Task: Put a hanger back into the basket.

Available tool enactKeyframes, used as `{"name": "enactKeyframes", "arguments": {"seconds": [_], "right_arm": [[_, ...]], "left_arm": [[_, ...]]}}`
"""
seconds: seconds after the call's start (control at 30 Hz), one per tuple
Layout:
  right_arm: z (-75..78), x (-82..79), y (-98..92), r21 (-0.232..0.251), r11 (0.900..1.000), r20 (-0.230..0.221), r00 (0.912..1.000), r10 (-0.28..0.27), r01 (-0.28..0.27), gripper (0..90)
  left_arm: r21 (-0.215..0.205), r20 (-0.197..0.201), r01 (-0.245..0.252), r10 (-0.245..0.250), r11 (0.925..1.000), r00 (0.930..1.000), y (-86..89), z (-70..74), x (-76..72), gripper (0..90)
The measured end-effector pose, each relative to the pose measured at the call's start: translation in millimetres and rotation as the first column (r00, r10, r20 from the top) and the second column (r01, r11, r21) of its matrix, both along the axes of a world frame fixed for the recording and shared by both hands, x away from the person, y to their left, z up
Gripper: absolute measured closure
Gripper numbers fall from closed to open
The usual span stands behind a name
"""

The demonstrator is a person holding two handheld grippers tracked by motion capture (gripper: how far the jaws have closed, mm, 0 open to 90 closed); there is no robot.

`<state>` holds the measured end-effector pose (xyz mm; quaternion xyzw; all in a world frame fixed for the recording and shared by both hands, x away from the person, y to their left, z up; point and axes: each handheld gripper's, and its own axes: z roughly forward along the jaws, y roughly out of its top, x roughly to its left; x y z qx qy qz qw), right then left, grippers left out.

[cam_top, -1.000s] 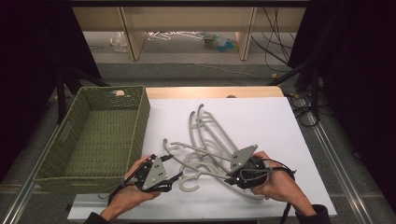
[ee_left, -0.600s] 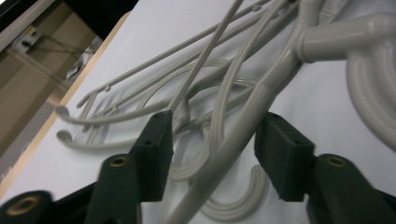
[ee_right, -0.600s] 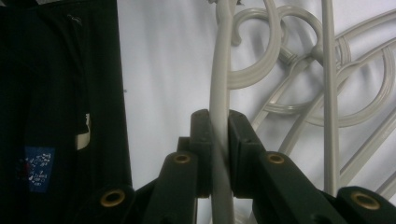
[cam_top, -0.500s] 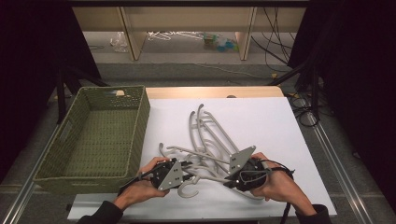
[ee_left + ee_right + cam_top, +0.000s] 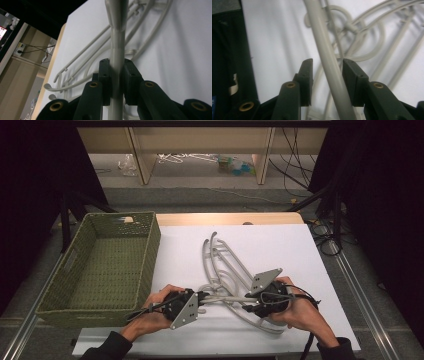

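Several grey plastic hangers [image 5: 223, 261] lie tangled on the white table top [image 5: 280, 245]. My left gripper [image 5: 202, 296] has just been closing and is now shut on one hanger's straight bar [image 5: 117, 37], with the pads of that gripper [image 5: 117, 77] pressed on both sides of it. My right gripper [image 5: 248, 305] holds the other end of the pile. Its jaws have just been opening, and in the right gripper view [image 5: 327, 75] a hanger bar [image 5: 322, 45] runs between them with a gap at each pad.
A green woven basket [image 5: 150, 250] stands on the table's left side, with nothing in it that I can see. Bare white table lies to the right of the hangers. Beyond the table are a wooden shelf, cables and dark stands.
My left hand has moved right to the hanger pile and taken hold of a bar. The nearest hangers have shifted a little. The right hand has stayed in place.
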<state>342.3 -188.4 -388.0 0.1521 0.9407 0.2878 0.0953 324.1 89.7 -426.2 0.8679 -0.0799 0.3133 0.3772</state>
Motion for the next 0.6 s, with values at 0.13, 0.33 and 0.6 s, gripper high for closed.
{"name": "enactKeyframes", "arguments": {"seconds": [0.13,0.33,0.6], "right_arm": [[10.6,0.9,-3.1,0.076,0.991,0.069,0.9912,-0.113,0.108,44.0],[39.3,-4.5,-11.1,0.200,0.964,0.152,0.9663,-0.208,0.176,34.3],[24.2,-17.8,0.4,0.206,0.967,0.091,0.9810,-0.172,0.150,31.8]], "left_arm": [[-0.004,-0.012,-0.056,0.056,0.9984,0.9984,0.6,6.7,1.4,79.4],[-0.103,-0.137,-0.211,0.196,0.9721,0.9710,10.1,23.5,8.0,79.3],[-0.253,-0.384,-0.399,0.286,0.8814,0.8776,30.0,45.4,15.2,79.3]]}}
